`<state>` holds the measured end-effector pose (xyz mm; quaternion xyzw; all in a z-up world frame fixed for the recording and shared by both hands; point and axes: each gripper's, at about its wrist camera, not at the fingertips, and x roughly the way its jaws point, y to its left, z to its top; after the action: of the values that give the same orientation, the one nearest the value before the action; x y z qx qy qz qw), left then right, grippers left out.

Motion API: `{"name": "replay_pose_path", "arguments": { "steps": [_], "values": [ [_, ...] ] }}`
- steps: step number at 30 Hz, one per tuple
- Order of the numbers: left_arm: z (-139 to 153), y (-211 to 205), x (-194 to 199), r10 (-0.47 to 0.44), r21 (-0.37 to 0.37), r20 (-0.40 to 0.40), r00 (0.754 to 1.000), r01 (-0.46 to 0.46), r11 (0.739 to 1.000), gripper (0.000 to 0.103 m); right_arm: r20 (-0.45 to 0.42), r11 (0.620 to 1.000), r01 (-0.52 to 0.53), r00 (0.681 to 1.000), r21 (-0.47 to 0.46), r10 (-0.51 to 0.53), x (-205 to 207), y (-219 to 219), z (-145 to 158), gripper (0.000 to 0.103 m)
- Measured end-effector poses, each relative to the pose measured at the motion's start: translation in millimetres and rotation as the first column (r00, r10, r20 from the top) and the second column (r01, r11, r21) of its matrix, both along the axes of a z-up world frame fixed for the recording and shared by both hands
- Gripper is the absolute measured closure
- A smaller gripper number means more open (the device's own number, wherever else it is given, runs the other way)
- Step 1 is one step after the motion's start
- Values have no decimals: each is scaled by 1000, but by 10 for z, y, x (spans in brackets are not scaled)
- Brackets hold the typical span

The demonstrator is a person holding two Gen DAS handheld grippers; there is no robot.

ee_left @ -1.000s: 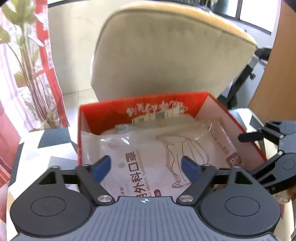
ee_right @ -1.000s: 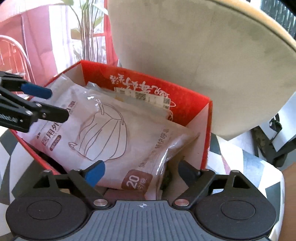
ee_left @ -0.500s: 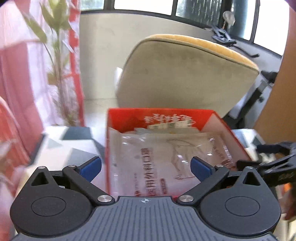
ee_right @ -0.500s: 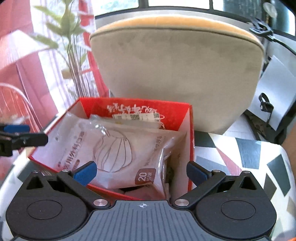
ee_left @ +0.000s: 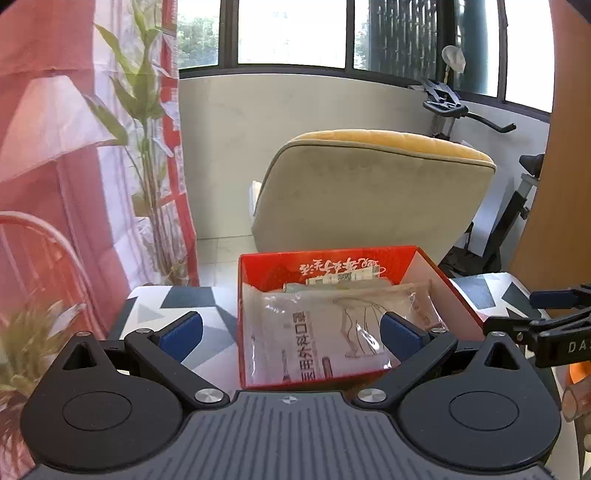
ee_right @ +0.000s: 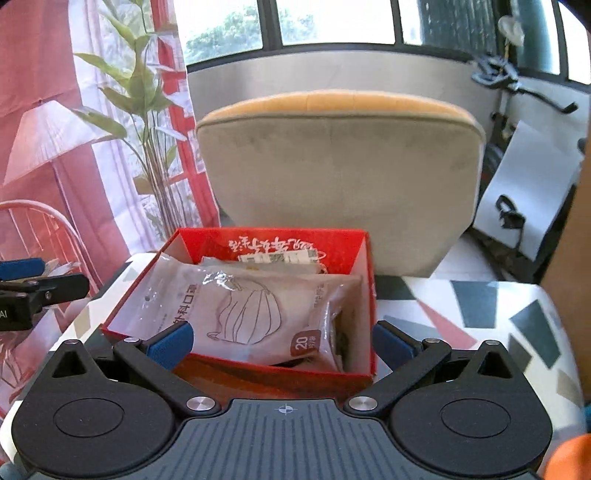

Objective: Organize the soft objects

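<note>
Daylight is pouring through the far windows (ee_left: 291,33), overexposing them; fisheye distortion is bending the edges, and glare is glinting off the mask packet (ee_right: 251,310).

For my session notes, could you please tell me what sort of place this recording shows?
Most likely a home sunroom or enclosed balcony: a cushioned armchair sits under wide windows, with an exercise bike and a potted plant nearby.

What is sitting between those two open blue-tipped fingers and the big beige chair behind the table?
In the right wrist view, the red box holding the mask packet lies between the right gripper and the chair.
</note>
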<state>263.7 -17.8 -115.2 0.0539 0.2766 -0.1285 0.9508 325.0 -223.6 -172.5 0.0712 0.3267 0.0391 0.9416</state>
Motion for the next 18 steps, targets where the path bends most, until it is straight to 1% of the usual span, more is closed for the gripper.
{"name": "replay_pose_path", "arguments": {
  "steps": [2,6,9,14,18],
  "values": [
    [40,10,-126,-1,5,11,1000,1,1000,0,12,1000,11,1000,8,-11,-131,20,69,0],
    [138,24,-412,24,34,41,999,-26,999,0,18,999,21,1000,38,-21,-386,47,183,0],
    [213,72,-619,37,23,48,998,-38,999,0,23,998,35,999,42,-36,-614,84,270,0],
    [278,145,-911,66,16,68,995,-68,998,0,48,996,47,998,75,-50,-996,101,379,0],
    [313,203,-1117,87,0,70,994,-87,996,0,58,997,59,996,44,-62,-1276,157,423,0]
  ]
}}
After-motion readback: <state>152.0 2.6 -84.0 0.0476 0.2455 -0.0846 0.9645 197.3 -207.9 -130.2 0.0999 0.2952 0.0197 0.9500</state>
